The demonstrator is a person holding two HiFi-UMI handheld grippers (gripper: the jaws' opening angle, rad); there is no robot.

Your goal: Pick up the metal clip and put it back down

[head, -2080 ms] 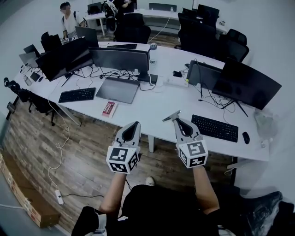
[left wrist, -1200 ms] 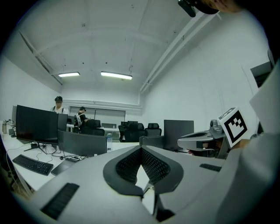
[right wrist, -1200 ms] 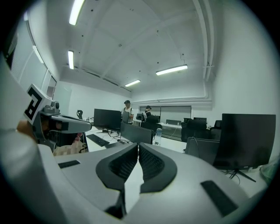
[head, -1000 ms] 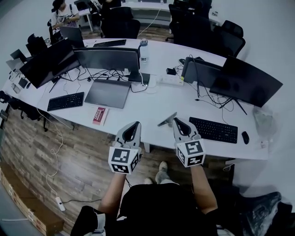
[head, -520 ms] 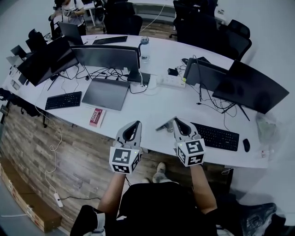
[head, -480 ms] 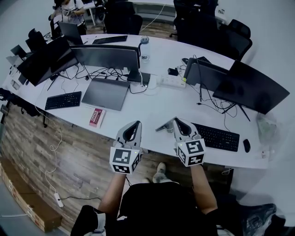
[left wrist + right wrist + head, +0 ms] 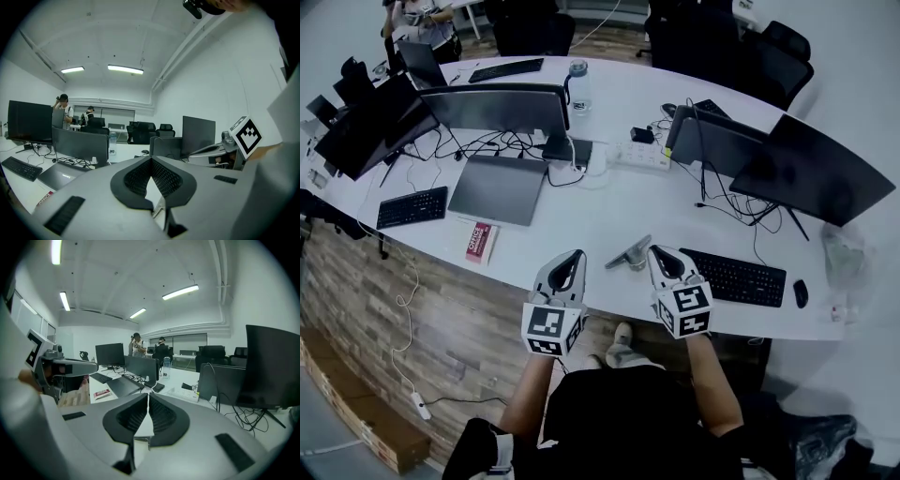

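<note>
The metal clip (image 7: 627, 254) is a flat grey piece that sticks out to the left from my right gripper (image 7: 654, 257), which is shut on it. It hangs over the front part of the white desk (image 7: 581, 220); whether it touches the top I cannot tell. In the right gripper view a pale sliver of the clip (image 7: 143, 425) shows between the closed pads. My left gripper (image 7: 574, 255) is shut with nothing in it, level with the desk's front edge, a short way left of the clip.
A black keyboard (image 7: 733, 277) and mouse (image 7: 800, 293) lie just right of the right gripper. A closed laptop (image 7: 497, 187), a red booklet (image 7: 478, 240), monitors (image 7: 492, 105), a power strip (image 7: 630, 155) and a water bottle (image 7: 577, 86) sit further back.
The head view has shifted forward over the desk. Both grippers stay shut and side by side, and the clip in the right one now hangs over the desk's front part.
</note>
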